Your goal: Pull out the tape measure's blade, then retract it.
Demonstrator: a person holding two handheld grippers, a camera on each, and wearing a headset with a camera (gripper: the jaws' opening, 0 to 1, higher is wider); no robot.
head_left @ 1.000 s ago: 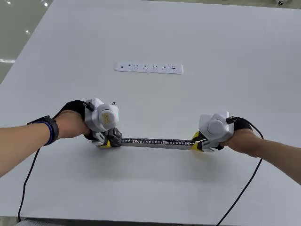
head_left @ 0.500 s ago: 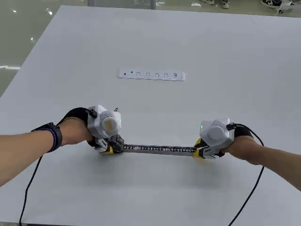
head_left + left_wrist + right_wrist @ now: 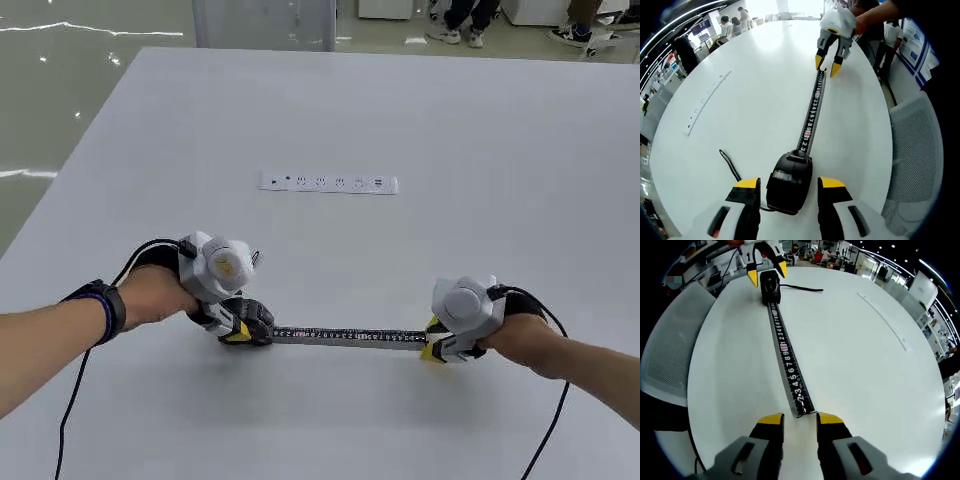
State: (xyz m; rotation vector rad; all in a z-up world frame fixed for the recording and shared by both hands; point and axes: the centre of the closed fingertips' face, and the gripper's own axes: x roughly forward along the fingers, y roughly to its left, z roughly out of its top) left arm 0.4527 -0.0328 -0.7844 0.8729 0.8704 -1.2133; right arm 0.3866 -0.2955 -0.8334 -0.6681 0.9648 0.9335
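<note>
While the tape measure's black case point(image 3: 789, 180) is resting on the white table point(image 3: 420, 110), the left gripper point(image 3: 790, 184) is straddling it with jaws set narrowly apart, a thin gap showing on each side. The blade point(image 3: 350, 336) is lying flat, running from the case toward 3 o'clock in the head view, its tip sitting at the mouth of the right gripper point(image 3: 800, 418), whose jaws are standing slightly parted, not pinching it. A power strip point(image 3: 328, 183) is lying well apart at 12 o'clock
</note>
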